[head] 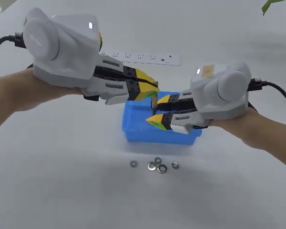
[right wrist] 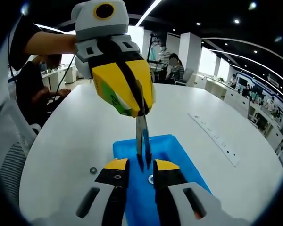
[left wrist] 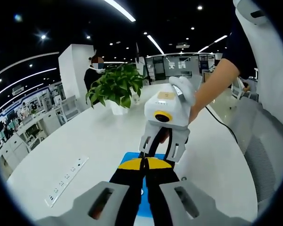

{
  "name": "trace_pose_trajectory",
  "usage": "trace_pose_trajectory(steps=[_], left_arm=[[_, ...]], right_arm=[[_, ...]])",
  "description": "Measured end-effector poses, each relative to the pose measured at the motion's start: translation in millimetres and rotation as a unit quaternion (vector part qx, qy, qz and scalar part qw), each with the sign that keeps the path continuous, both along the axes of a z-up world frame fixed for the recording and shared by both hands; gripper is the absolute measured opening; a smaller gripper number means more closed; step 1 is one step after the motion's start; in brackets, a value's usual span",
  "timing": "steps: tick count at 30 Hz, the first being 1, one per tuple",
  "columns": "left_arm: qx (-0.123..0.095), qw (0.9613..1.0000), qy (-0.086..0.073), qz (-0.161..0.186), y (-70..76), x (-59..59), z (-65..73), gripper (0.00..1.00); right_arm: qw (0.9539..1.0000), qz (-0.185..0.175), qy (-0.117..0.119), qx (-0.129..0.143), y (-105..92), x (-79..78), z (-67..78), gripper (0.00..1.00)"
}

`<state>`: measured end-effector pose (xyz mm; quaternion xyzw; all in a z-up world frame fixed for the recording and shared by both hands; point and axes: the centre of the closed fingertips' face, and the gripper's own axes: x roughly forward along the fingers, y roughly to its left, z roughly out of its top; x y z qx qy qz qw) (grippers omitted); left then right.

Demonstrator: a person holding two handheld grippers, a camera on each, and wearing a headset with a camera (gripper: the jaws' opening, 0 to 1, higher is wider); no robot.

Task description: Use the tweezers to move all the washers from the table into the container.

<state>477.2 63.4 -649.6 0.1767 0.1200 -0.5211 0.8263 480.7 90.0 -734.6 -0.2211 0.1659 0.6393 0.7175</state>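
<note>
Several small metal washers [head: 157,165] lie on the white table just in front of a blue container [head: 138,131]. One more washer [right wrist: 151,179] sits inside the container [right wrist: 177,155], and another [right wrist: 93,170] rests on the table to its left. My left gripper [head: 154,90] hovers over the container, shut on thin metal tweezers [right wrist: 142,136] that hang tips down. My right gripper [right wrist: 141,165] faces it from the other side, open, with its jaws on either side of the tweezers' tips. From the left gripper view, the left gripper [left wrist: 144,162] points at the right gripper [left wrist: 164,141].
A white power strip [head: 143,57] lies on the table behind the container. A potted plant [left wrist: 115,87] stands farther back on the table. Cables trail from both grippers. People sit at desks in the background.
</note>
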Motion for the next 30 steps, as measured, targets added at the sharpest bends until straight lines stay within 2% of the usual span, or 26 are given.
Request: trace_pose_trajectory(steps=[4,6,13,16,18,25,30], left_arm=[[-0.001,1.0,-0.002,-0.002,0.7,-3.6,4.9,0.04],[0.0,1.0,-0.005,-0.003,1.7,-5.8,7.3,0.04],[0.007,0.9999,-0.014,0.001,8.3,-16.6,15.0,0.04],[0.017,0.9997,-0.014,0.011,11.7,-21.4,10.5,0.04],[0.014,0.9997,-0.012,0.014,12.0,-27.9,10.0,0.04],[-0.001,0.9996,-0.011,0.024,12.2,-53.6,16.3,0.04],[0.004,0.9994,-0.004,0.033,18.5,-69.0,8.5,0.04]], right_arm=[[1.0,-0.003,-0.006,-0.002,-5.2,-0.9,2.4,0.24],[0.9998,-0.007,-0.019,-0.002,-9.1,0.2,4.5,0.25],[0.9994,-0.023,-0.018,0.018,-18.2,-6.6,15.7,0.33],[0.9991,-0.025,0.004,0.033,-19.1,-19.5,19.9,0.4],[0.9991,-0.023,-0.001,0.037,-20.0,-28.8,21.4,0.43],[0.9997,-0.002,-0.017,0.017,-28.7,-58.5,18.6,0.49],[0.9998,0.001,-0.011,0.017,-32.3,-71.3,17.2,0.58]])
